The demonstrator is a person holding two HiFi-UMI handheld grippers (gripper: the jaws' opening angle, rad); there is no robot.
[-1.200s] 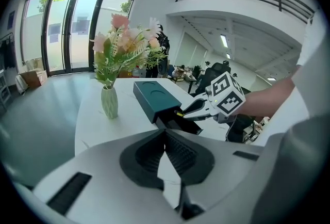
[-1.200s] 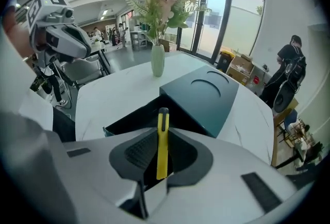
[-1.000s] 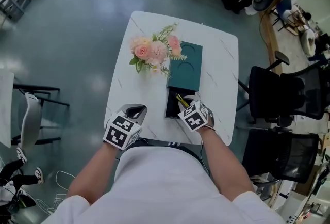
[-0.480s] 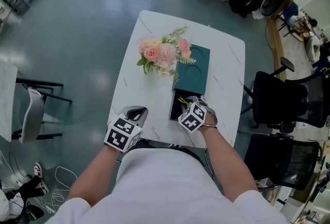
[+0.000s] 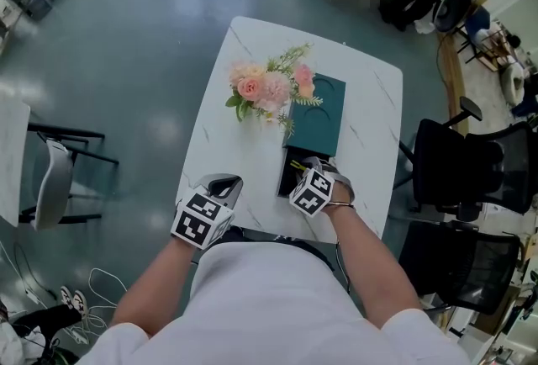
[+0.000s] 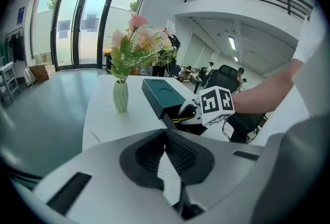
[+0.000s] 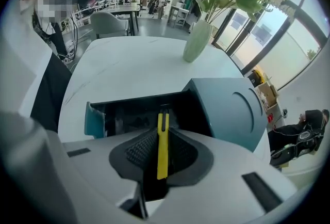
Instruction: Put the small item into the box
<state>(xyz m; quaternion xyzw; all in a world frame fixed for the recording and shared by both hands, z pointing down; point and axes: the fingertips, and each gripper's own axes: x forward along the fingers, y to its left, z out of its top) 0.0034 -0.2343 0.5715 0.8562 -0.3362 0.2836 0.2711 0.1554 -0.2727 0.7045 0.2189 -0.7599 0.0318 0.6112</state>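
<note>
A dark teal box [image 5: 313,113] lies on the white table [image 5: 370,136], its black drawer [image 5: 288,177] pulled out toward me. My right gripper [image 5: 300,170] is shut on a thin yellow clip [image 7: 163,141], its tip just over the open drawer [image 7: 135,112] of the box [image 7: 231,110]. In the left gripper view the same clip [image 6: 178,120] shows at the drawer beside the marker cube. My left gripper [image 5: 222,185] rests at the table's near left edge, its pads [image 6: 178,153] pressed together with nothing between them.
A pale green vase [image 6: 120,96] with pink flowers [image 5: 262,87] stands left of the box. Black office chairs [image 5: 471,166] are close on the right of the table. Cartons and bags sit on the floor beyond the far edge.
The right gripper with the yellow clip has stayed at the open drawer, nudging slightly into it. The head camera shifted a little; the left gripper has not moved.
</note>
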